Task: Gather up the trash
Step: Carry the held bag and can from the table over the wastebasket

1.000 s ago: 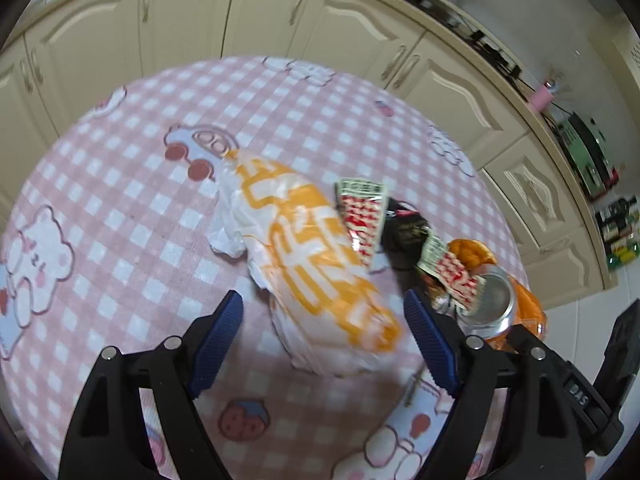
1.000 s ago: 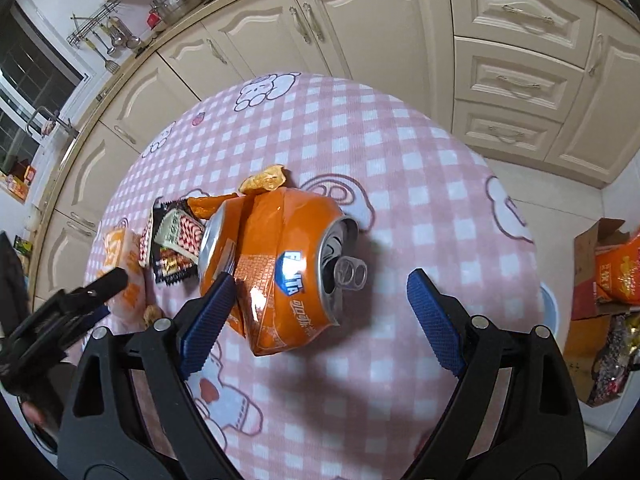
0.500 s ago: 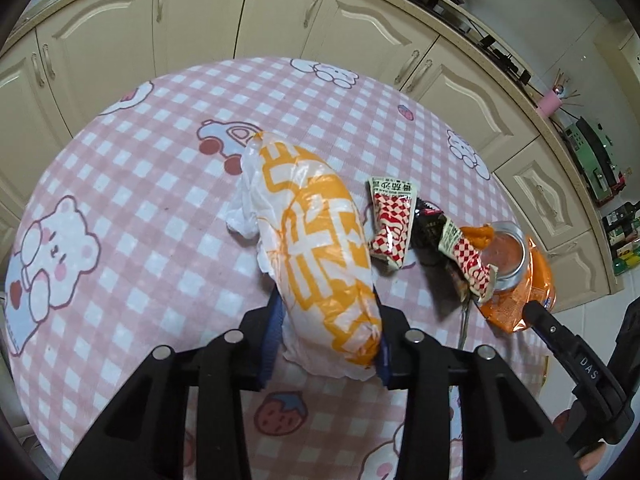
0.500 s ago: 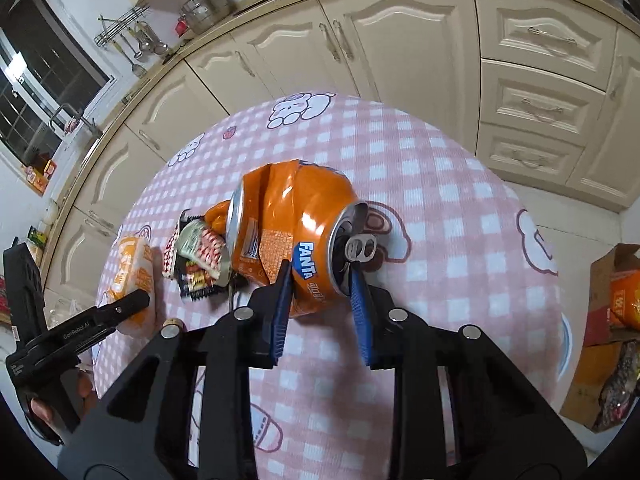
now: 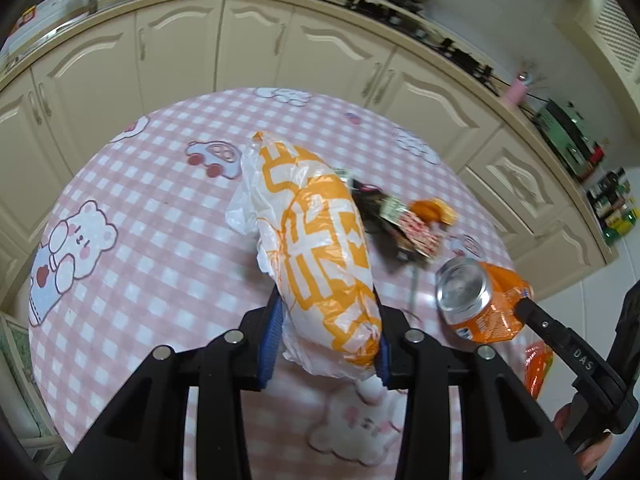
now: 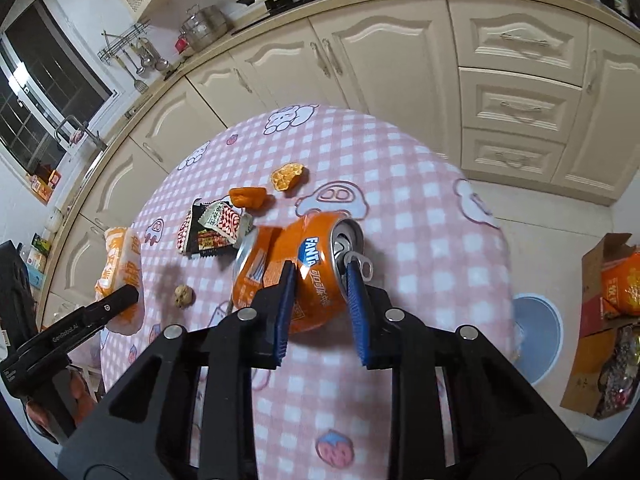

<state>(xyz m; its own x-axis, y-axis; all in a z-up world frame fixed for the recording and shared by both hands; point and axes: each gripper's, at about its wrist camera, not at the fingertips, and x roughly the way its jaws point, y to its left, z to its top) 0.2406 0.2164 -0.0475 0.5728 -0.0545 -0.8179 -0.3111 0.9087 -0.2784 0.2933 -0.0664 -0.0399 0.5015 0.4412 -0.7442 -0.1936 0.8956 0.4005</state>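
Note:
A white and orange plastic bag point(image 5: 316, 248) is pinched at its near end by my left gripper point(image 5: 326, 320), which is shut on it and holds it just above the pink checked tablecloth point(image 5: 160, 248). A dented orange Fanta can point(image 6: 308, 256) lies sideways between the blue pads of my right gripper point(image 6: 320, 280), whose jaws are closing on it. The same can point(image 5: 480, 300) shows at the right of the left wrist view. On the cloth lie snack wrappers point(image 6: 212, 232), two pieces of orange peel point(image 6: 248, 197) and a small brown lump point(image 6: 183, 295).
Cream kitchen cabinets point(image 6: 400, 60) curve around the far side of the round table. On the floor to the right stand a pale blue bin point(image 6: 536, 332) and a cardboard box point(image 6: 612, 292) with packets in it.
Both grippers went from wide open to shut: the left on the bag, the right on the can. Both then rose and drew back with their loads, leaving wrappers and peel on the cloth.

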